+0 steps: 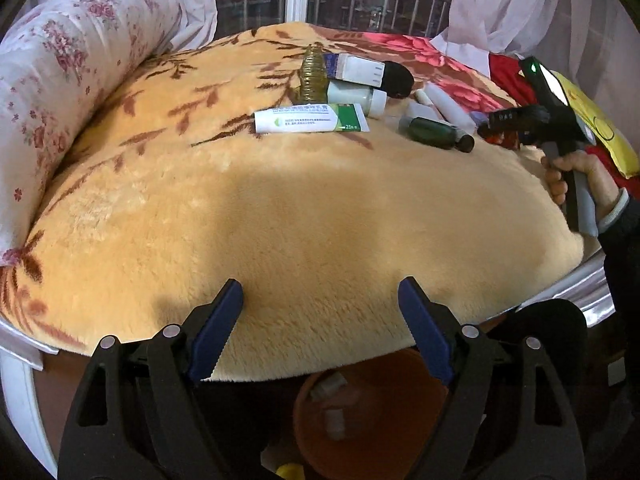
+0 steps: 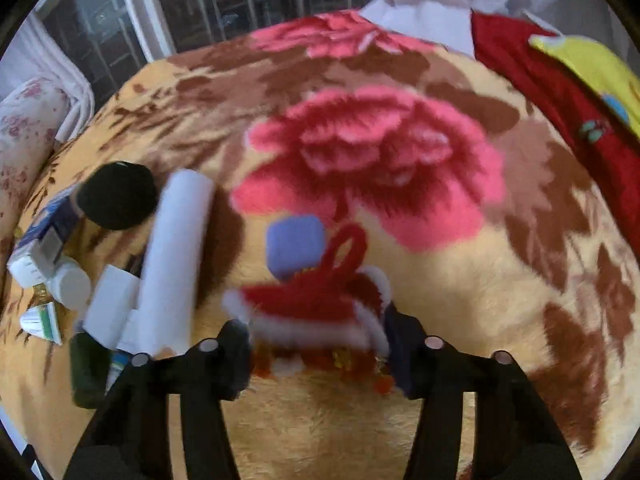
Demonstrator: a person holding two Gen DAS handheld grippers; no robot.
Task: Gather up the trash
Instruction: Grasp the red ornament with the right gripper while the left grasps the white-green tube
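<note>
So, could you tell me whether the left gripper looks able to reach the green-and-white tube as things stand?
Probably yes: the left gripper is open and empty, and only bare blanket lies between it and the green-and-white tube.

Red ornament (image 2: pixel 316 312) blurred, gripper-hidden lower edge

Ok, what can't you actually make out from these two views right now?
- Right gripper: motion blur, and the red-and-white fuzzy ornament between its fingers, hide whether it grips.
- White pieces in the orange plastic bin, left wrist view: out of focus, half behind the left gripper.
- Print on the white-and-green ointment tube: too small.
- Purple square pad: blurred, identity unclear.
</note>
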